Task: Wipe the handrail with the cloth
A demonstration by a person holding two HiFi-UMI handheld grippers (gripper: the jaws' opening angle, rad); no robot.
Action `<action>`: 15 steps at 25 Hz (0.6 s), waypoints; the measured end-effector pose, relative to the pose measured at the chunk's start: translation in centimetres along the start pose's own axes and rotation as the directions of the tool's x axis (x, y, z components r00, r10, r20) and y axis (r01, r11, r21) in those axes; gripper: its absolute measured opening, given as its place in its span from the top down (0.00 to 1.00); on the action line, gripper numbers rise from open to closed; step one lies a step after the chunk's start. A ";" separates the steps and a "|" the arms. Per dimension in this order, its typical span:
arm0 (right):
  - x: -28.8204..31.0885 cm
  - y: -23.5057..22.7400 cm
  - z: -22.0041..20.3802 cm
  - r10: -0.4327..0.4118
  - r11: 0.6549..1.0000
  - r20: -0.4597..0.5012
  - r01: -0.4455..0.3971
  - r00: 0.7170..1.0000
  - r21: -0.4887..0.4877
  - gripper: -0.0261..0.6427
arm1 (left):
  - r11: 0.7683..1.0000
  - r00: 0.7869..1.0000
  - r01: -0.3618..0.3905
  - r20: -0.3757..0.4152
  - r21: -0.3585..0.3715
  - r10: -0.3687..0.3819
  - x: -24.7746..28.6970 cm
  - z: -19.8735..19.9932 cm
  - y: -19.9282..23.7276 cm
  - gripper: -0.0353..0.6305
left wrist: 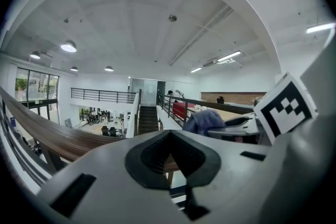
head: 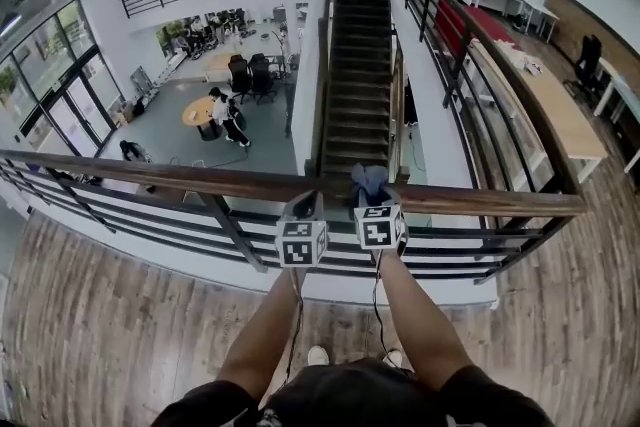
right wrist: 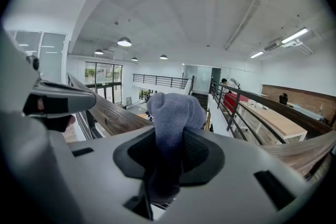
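- Brown wooden handrail (head: 200,180): runs left to right across the head view on dark metal bars, at the edge of a mezzanine with a wood-plank floor (head: 100,335)
- Crumpled blue-grey cloth (head: 370,182): sits on top of the handrail, a little right of its middle, bunched into an upright wad
- Right gripper (head: 375,200): held at the near side of the rail, its jaws closed on the cloth; in the right gripper view the cloth (right wrist: 174,113) stands up from between the dark pads of the gripper (right wrist: 169,165) and hides the gap, with the handrail (right wrist: 113,115) running off to the far left
- Left gripper (head: 302,210): just beside the right one, on its left, also at the rail; in the left gripper view its jaws (left wrist: 170,157) are drawn together with nothing between them, the handrail (left wrist: 58,136) passes behind them and the cloth (left wrist: 205,120) shows to the right
- White cubes with black square markers: one on the left gripper (head: 301,242), one on the right (head: 379,227), near each other but apart
- Dark staircase (head: 358,75): descends beyond the rail, far of the cloth, to a lower floor where people stand by a round table (head: 200,112)
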State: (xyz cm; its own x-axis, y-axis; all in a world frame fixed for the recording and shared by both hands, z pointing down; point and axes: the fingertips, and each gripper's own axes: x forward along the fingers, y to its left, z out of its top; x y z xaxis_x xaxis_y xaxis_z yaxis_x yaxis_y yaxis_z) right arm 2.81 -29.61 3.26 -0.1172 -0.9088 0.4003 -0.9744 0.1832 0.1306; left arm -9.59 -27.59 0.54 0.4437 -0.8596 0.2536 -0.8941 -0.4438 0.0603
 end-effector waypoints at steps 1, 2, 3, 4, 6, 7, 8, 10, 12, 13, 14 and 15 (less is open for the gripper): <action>-0.4 -1.0 -0.4 -0.001 1.000 0.005 0.001 1.000 0.005 0.81 | 1.000 1.000 0.012 -0.001 0.001 -0.012 0.3 -0.1 -1.2 0.95; -0.8 -1.9 -0.7 -0.002 1.000 0.010 0.002 1.000 0.011 0.81 | 1.000 1.000 0.022 -0.001 0.002 -0.022 0.5 -0.1 -2.3 0.95; -1.1 -2.8 -1.1 -0.002 1.000 0.012 0.002 1.000 0.018 0.80 | 0.999 0.999 0.032 -0.001 -0.001 -0.032 0.8 -0.1 -3.4 0.95; -1.5 -3.7 -1.3 -0.003 1.000 0.012 0.003 1.000 0.025 0.80 | 0.999 0.999 0.040 -0.001 -0.005 -0.040 1.0 -0.1 -4.4 0.95; -2.1 -5.5 -1.9 -0.006 0.999 0.005 0.006 1.000 0.038 0.80 | 0.998 0.998 0.056 -0.004 -0.010 -0.056 1.7 -0.1 -6.3 0.95; -2.3 -6.4 -2.2 -0.008 0.999 0.004 0.008 1.000 0.039 0.80 | 0.998 0.998 0.063 -0.006 -0.009 -0.063 2.0 -0.2 -7.3 0.95; -2.6 -7.3 -2.5 -0.011 0.999 0.007 0.011 1.000 0.034 0.80 | 0.998 0.998 0.070 -0.009 -0.009 -0.070 2.3 -0.4 -8.3 0.95; -3.1 -8.9 -3.1 -0.011 1.000 0.013 0.011 1.000 0.028 0.80 | 0.997 0.997 0.074 -0.019 -0.011 -0.074 2.7 -0.7 -9.8 0.95; -3.8 -10.3 -3.6 -0.008 0.999 0.003 0.008 1.000 0.039 0.80 | 0.997 0.996 0.080 -0.029 -0.006 -0.081 2.9 -0.8 -11.2 0.95; -4.1 -11.2 -3.8 -0.009 0.999 0.000 0.009 1.000 0.044 0.80 | 0.996 0.996 0.088 -0.032 0.000 -0.088 3.1 -0.7 -12.2 0.95; -4.5 -12.2 -4.0 -0.011 0.999 0.000 0.011 1.000 0.048 0.80 | 0.995 0.995 0.098 -0.033 0.007 -0.097 3.3 -0.7 -13.3 0.95; -4.8 -13.5 -4.4 -0.014 0.999 0.001 0.014 1.000 0.051 0.80 | 0.994 0.994 0.107 -0.034 0.014 -0.106 3.6 -0.6 -14.5 0.95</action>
State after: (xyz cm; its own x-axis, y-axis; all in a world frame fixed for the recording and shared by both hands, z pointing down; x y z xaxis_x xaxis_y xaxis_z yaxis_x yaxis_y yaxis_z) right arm 17.33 -26.07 3.53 -0.1040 -0.9115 0.3980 -0.9844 0.1514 0.0896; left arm 4.94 -24.14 1.18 0.5339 -0.7985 0.2781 -0.8407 -0.5365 0.0736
